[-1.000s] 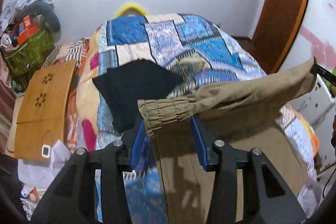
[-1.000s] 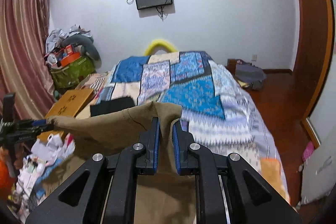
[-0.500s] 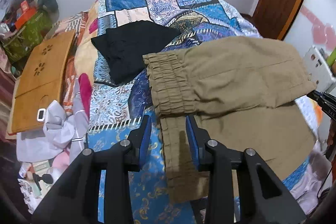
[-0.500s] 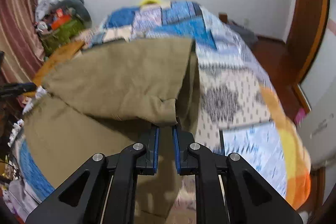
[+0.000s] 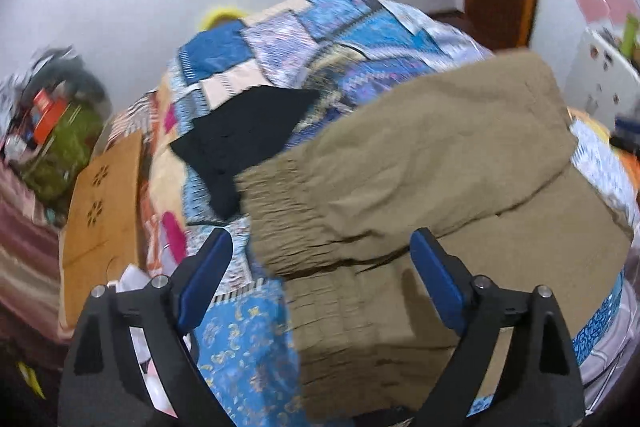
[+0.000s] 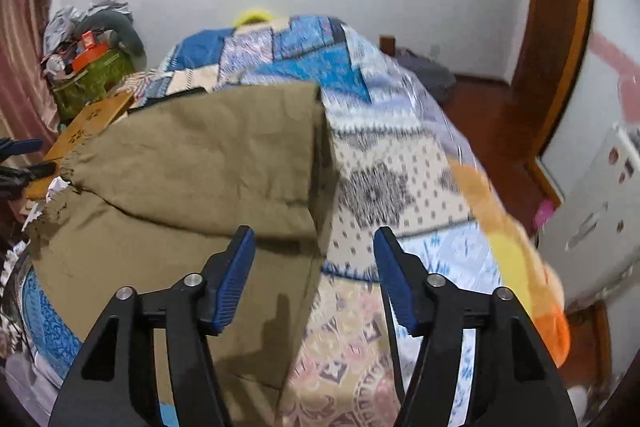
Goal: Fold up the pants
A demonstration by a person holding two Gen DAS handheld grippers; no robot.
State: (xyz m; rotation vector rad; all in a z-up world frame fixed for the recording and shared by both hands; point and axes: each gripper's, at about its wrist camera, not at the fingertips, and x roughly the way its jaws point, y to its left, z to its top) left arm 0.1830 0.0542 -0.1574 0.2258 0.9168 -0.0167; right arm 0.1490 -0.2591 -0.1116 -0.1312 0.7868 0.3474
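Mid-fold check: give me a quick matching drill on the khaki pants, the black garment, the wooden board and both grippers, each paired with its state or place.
Things:
1. khaki pants
2. black garment
3. wooden board
4. left gripper and right gripper

States:
A. open, holding nothing
B. folded over, on the quilt
C. at the bed's left edge
D. flat, beyond the waistband

Pairs: 1-B, 2-D, 3-C, 4-A

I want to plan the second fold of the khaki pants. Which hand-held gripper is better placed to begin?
Probably the left hand-held gripper: open, it straddles the khaki pants' elastic waistband. The right hand-held gripper, also open, sits over the opposite edge.
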